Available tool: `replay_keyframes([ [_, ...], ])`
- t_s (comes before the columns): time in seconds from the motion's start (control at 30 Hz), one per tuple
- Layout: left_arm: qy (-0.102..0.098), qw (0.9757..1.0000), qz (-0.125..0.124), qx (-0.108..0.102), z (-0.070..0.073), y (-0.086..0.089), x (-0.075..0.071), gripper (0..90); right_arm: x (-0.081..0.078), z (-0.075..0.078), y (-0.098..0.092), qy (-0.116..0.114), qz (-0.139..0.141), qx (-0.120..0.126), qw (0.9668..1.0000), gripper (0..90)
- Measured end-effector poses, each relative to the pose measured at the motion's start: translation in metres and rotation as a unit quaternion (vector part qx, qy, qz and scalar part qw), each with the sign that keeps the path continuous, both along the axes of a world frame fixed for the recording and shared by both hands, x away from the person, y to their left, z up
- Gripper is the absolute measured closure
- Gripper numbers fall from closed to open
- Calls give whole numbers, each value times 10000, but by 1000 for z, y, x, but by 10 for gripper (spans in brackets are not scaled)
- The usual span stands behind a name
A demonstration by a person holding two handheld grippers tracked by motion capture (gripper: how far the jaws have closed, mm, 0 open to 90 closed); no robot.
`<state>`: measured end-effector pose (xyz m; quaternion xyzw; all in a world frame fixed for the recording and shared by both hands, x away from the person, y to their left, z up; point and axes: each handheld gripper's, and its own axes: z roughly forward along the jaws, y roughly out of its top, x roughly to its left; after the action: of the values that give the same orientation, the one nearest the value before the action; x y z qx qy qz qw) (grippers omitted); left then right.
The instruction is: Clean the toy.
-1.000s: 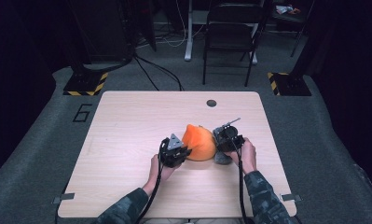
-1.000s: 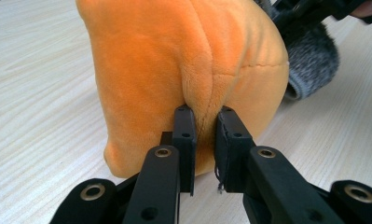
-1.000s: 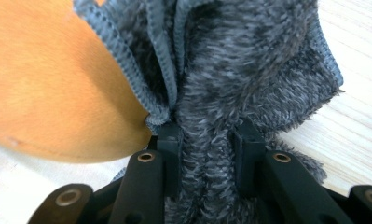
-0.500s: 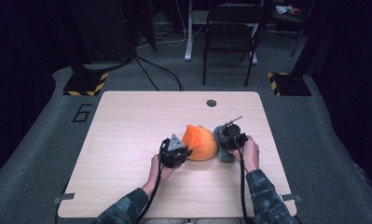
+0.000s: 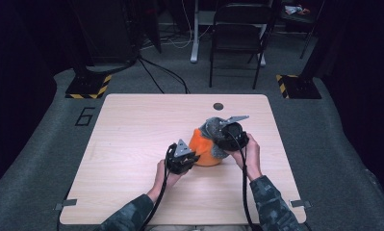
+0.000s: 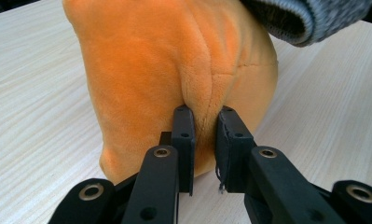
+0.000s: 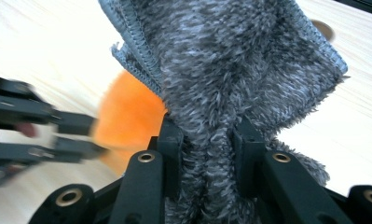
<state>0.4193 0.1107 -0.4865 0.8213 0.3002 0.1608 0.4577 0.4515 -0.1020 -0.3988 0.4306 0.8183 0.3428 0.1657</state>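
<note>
On the table, a little right of centre and toward the person's edge, sits an orange plush with a grey cloth over its far right side. The left gripper comes at the plush from about 8 o'clock and is clenched on a pinched fold of the orange fabric; in the left gripper view the two pads squeeze a ridge of plush low on its near face, with the cloth's hem hanging in at 1 o'clock. The right gripper sits at about 3 o'clock of the plush, raised above the tabletop, and is grasping the cloth; in the right gripper view a bunch of the fuzzy cloth is held between its pads, the orange plush shows behind at 9 o'clock, and the left gripper reaches in, blurred, from the left edge. A dark round hole lies in the table at 12 o'clock of the plush.
</note>
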Motion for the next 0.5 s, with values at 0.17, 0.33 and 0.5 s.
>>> replay_keyframes([
  [0.17,-59,9999,-100,64,0,-3,-3,786,-5,5,8,-165,181,257,9994,694],
  [0.33,-38,10000,-87,14,-1,-3,-2,785,-1,-9,15,23,163,68,9998,693],
  [0.5,6,10000,-87,-25,-2,-2,-1,786,2,-11,8,75,112,-67,9999,692],
])
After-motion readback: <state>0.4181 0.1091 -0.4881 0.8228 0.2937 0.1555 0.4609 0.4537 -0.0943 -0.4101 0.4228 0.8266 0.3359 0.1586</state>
